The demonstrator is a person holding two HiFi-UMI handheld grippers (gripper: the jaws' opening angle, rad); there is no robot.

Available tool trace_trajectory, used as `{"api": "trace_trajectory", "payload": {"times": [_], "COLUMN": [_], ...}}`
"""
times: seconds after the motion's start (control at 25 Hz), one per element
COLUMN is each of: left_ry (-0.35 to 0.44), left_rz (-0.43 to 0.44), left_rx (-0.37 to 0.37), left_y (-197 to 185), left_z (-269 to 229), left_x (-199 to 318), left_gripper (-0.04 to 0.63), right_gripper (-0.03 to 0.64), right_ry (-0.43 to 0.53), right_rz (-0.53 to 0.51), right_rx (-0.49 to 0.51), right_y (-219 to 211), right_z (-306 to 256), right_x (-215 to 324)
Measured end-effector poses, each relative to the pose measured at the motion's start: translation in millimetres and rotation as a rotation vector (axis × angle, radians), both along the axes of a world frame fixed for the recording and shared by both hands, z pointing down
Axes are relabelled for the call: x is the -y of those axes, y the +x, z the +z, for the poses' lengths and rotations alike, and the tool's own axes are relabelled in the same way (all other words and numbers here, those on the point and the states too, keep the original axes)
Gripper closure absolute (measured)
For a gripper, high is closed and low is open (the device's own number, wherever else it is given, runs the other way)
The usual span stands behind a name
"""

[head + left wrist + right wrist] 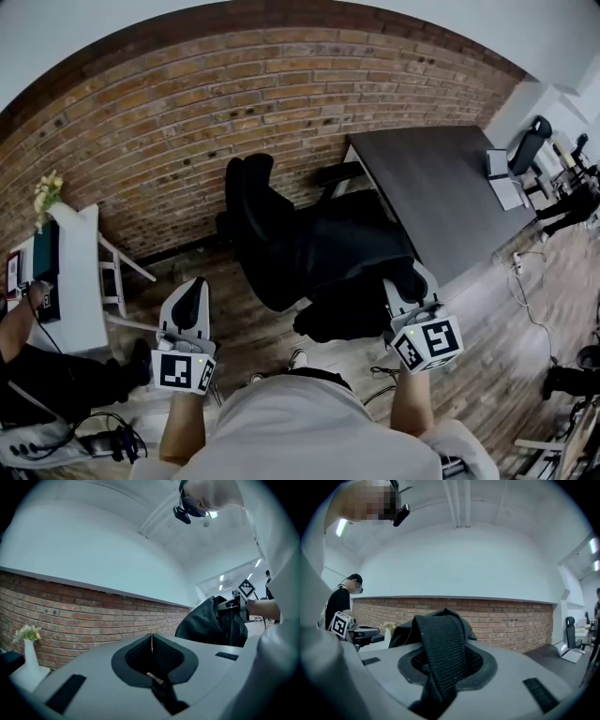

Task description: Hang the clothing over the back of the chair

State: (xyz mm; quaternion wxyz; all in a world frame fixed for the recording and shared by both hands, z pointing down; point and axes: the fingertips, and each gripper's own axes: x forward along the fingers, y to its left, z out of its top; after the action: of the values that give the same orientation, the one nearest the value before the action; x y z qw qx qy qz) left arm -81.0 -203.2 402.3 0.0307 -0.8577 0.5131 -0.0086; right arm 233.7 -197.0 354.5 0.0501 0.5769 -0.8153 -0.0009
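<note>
A brick wall [187, 122] runs across twelve o'clock. A dark surface [441, 187] stands at two o'clock. At nine o'clock a white surface [80, 281] carries a vase of yellow flowers [47, 192]. The wooden floor [253, 333] spreads below.

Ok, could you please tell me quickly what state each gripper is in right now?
Left gripper: shut, holding nothing.
Right gripper: shut on the clothing.
</note>
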Motion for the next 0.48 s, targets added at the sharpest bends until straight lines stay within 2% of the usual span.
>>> {"api": "trace_trajectory", "payload": {"times": [0.28, 0.48], "left_ry": [0.002, 0.01], "left_rz": [-0.036, -0.076], "left_rx": [-0.012, -0.023], "left_y": [-9.5, -14.6], "left_z": [-0.9, -1.4], "left_x": [-3.5, -4.3], "left_gripper": [0.569, 0.569], "right_gripper": [0.504, 0.505], "right_ry": [0.109, 0.166], "right_rz": [-0.015, -0.055], "right_rx": [-0.116, -0.131], "right_y": [-2.0, -19.3], "right_z": [-34.9, -52.8], "right_x": [37.6, 72.0]}}
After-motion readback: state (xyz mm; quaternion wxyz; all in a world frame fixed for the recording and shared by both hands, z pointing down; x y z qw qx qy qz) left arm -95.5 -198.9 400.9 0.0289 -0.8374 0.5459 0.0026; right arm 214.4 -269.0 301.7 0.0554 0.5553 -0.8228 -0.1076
